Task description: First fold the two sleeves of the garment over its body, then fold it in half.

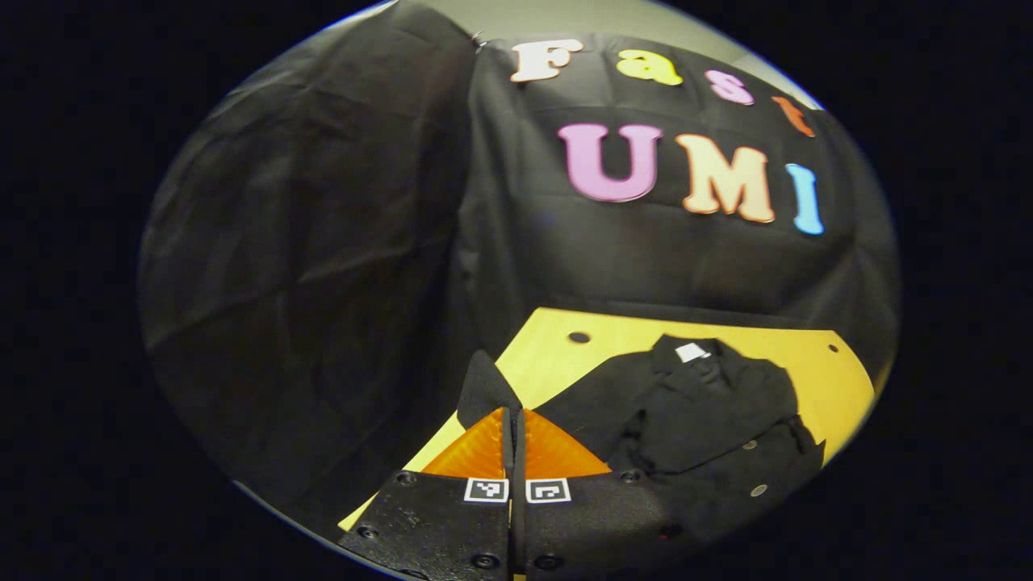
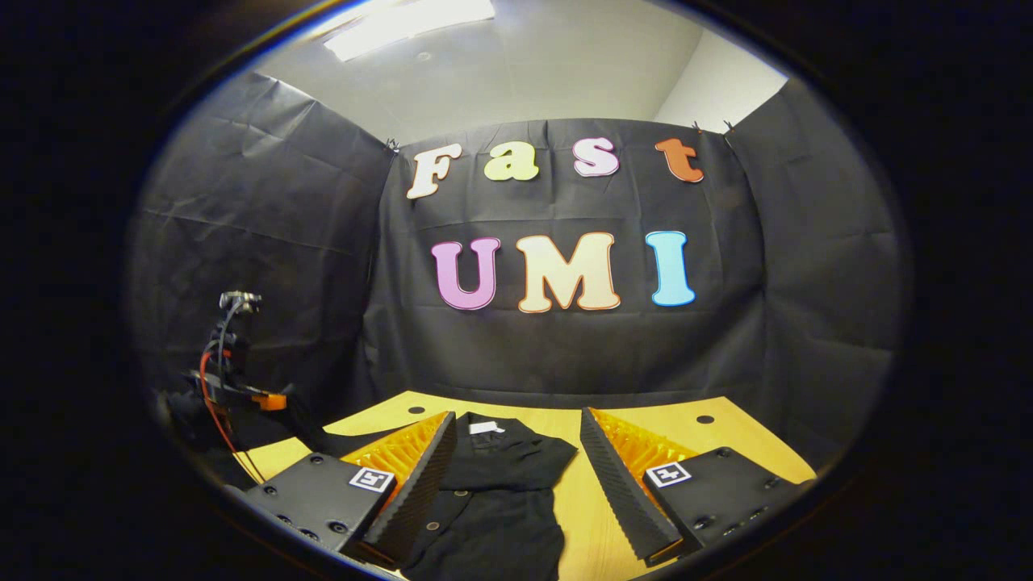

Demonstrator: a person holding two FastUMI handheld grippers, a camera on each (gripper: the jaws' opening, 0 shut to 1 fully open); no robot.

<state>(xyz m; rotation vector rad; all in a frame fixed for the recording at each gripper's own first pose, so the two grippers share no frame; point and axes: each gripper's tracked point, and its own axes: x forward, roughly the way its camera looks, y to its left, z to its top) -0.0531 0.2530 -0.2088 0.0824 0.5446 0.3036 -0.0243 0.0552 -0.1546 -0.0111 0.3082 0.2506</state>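
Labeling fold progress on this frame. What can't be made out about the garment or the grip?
- Left gripper view: the left gripper is pinched on a sleeve; the fingers hide how much cloth is caught.
- Left gripper view: the garment hem is cut off by the image edge.
- Right gripper view: the right gripper is open; its left finger covers the garment's side.
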